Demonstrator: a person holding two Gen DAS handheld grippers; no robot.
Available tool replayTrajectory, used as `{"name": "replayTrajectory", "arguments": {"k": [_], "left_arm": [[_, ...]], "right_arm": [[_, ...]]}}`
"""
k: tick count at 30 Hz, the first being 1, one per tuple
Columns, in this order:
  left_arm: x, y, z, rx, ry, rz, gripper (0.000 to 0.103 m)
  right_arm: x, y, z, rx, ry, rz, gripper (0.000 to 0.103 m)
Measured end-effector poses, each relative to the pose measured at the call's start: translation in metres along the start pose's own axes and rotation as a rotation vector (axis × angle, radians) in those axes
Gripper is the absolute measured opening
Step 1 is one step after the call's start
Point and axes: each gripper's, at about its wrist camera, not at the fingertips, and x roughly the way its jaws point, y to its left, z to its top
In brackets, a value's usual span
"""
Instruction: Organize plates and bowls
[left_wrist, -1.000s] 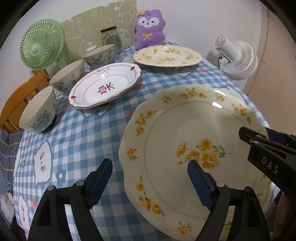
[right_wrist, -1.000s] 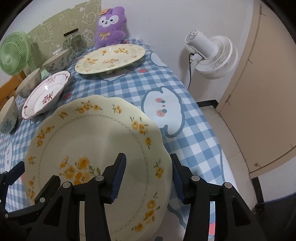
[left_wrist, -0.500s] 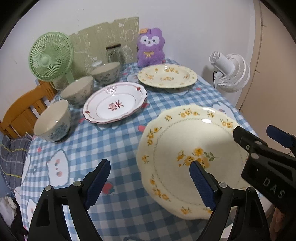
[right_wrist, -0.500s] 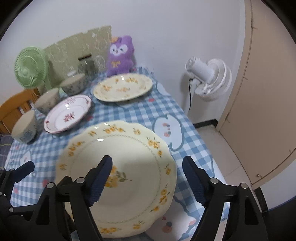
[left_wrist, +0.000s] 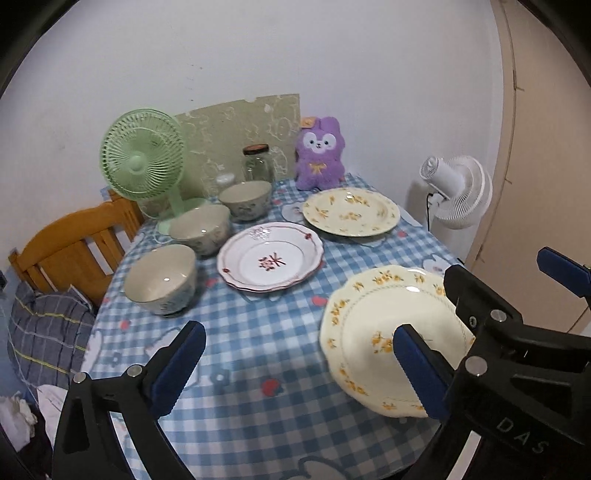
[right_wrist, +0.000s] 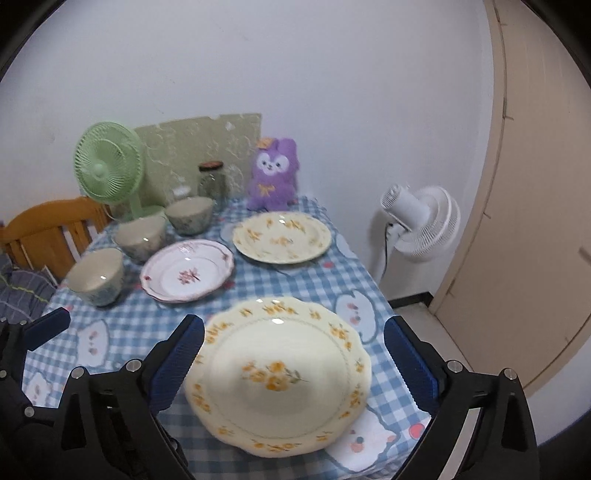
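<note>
A cream plate with yellow flowers (right_wrist: 280, 373) lies on the checked tablecloth at the near right; it also shows in the left wrist view (left_wrist: 391, 332). A second yellow-flowered plate (left_wrist: 351, 211) lies at the back right. A white plate with red trim (left_wrist: 269, 256) lies mid-table. Three bowls (left_wrist: 160, 278) (left_wrist: 199, 229) (left_wrist: 245, 197) stand in a row on the left. My left gripper (left_wrist: 301, 365) is open and empty above the near table. My right gripper (right_wrist: 293, 365) is open, held above the near plate, apart from it.
A green fan (left_wrist: 142, 162), a glass jar (left_wrist: 256, 164) and a purple plush (left_wrist: 319, 153) stand at the back of the table. A white fan (right_wrist: 421, 221) stands on the floor to the right. A wooden chair (left_wrist: 70, 243) is at the left edge.
Both grippers have pulled back and up from the near plate. The right gripper's jaws, narrow a second ago, have opened wide. The plate stays on the table.
</note>
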Motion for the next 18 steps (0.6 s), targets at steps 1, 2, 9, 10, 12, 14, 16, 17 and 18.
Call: {"name": "replayTrajectory", "arguments": {"k": [1, 2, 9, 10, 12, 14, 16, 17, 18], "left_arm": [[-0.003, 0.003, 0.001, -0.001, -0.006, 0.005, 0.102], [-0.007, 0.007, 0.001, -0.002, -0.015, 0.014, 0.102], [-0.029, 0.020, 0.004, 0.006, -0.075, 0.040, 0.103], [-0.030, 0.021, 0.005, 0.007, -0.081, 0.039, 0.103], [-0.030, 0.022, 0.006, 0.007, -0.085, 0.037, 0.103], [-0.027, 0.024, 0.008, 0.000, -0.086, 0.037, 0.103], [-0.023, 0.028, 0.010, -0.007, -0.087, 0.036, 0.103], [-0.020, 0.030, 0.011, -0.010, -0.084, 0.038, 0.103], [-0.017, 0.032, 0.013, -0.015, -0.080, 0.038, 0.103]], "right_arm": [[-0.004, 0.004, 0.002, -0.003, -0.008, 0.005, 0.099], [-0.006, 0.007, 0.003, -0.007, -0.016, 0.007, 0.100], [-0.023, 0.030, 0.012, -0.013, -0.058, 0.078, 0.100], [-0.024, 0.031, 0.013, -0.013, -0.062, 0.080, 0.100], [-0.025, 0.035, 0.015, -0.016, -0.067, 0.074, 0.101], [-0.021, 0.037, 0.017, -0.012, -0.066, 0.071, 0.103], [-0.016, 0.039, 0.019, -0.008, -0.059, 0.079, 0.103], [-0.012, 0.039, 0.021, -0.008, -0.054, 0.081, 0.103], [-0.008, 0.040, 0.022, -0.008, -0.047, 0.083, 0.103]]}}
